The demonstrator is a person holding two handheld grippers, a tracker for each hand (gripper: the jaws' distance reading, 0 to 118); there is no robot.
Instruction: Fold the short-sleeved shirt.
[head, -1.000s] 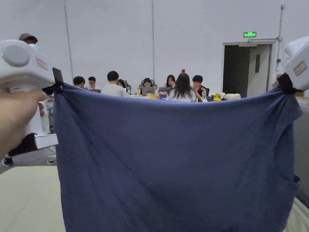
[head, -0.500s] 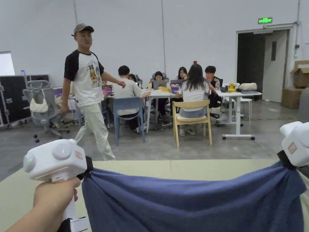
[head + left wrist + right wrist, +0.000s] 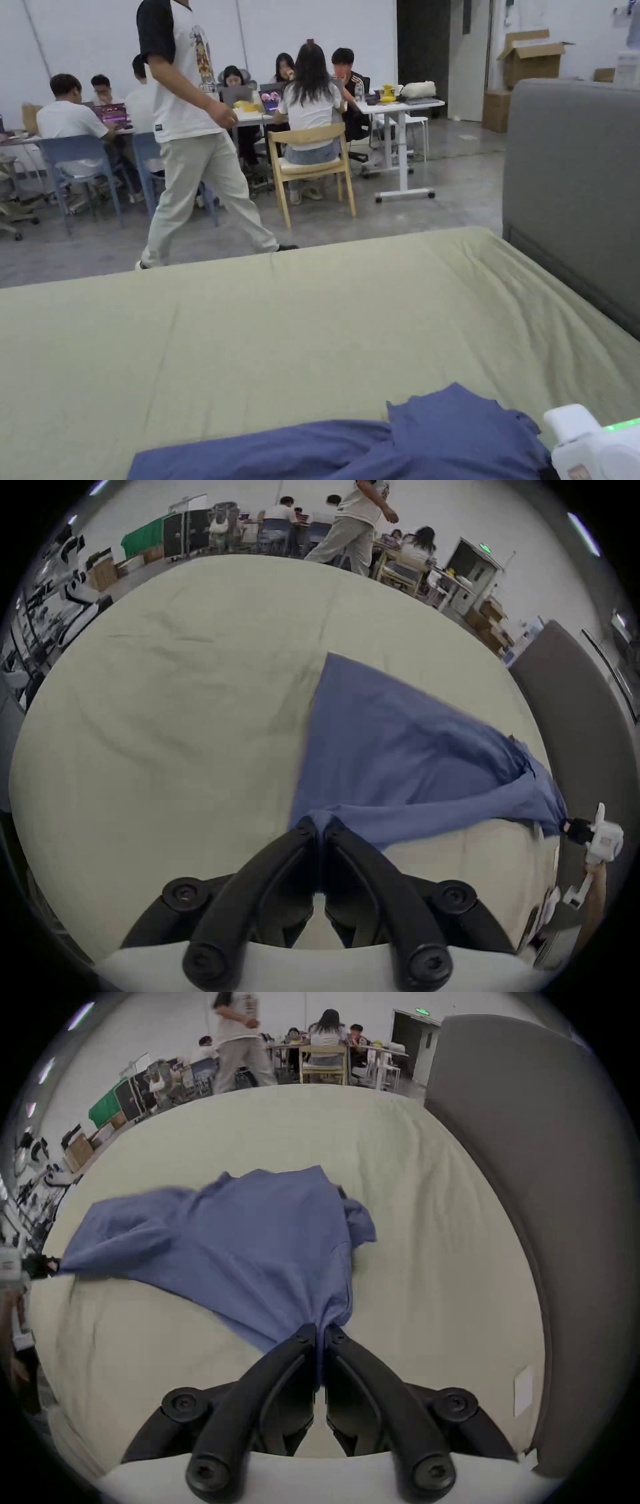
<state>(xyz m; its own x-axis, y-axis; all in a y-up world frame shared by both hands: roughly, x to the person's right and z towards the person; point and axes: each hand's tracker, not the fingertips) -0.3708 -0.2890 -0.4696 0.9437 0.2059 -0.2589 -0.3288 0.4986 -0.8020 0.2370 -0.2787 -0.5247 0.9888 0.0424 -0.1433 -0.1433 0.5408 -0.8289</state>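
Observation:
The blue short-sleeved shirt [image 3: 400, 437] lies spread low over the pale green bed sheet [image 3: 250, 325], its far part resting on the sheet. In the left gripper view my left gripper [image 3: 320, 823] is shut on one bunched corner of the shirt [image 3: 398, 757]. In the right gripper view my right gripper [image 3: 320, 1329] is shut on the other corner of the shirt [image 3: 242, 1241]. The right gripper's white body [image 3: 594, 447] pokes in at the bottom right of the head view. The shirt's edge stretches between both grippers, slightly slack.
A grey padded headboard [image 3: 575, 187] rises along the right side of the bed. A person [image 3: 187, 125] walks past the far end of the bed. Beyond are tables, chairs [image 3: 309, 165] and several seated people. Cardboard boxes [image 3: 531, 59] stand near the doorway.
Both grippers have come down from head height to just above the bed, carrying the shirt from hanging upright to lying on the sheet. The walking person has moved rightwards.

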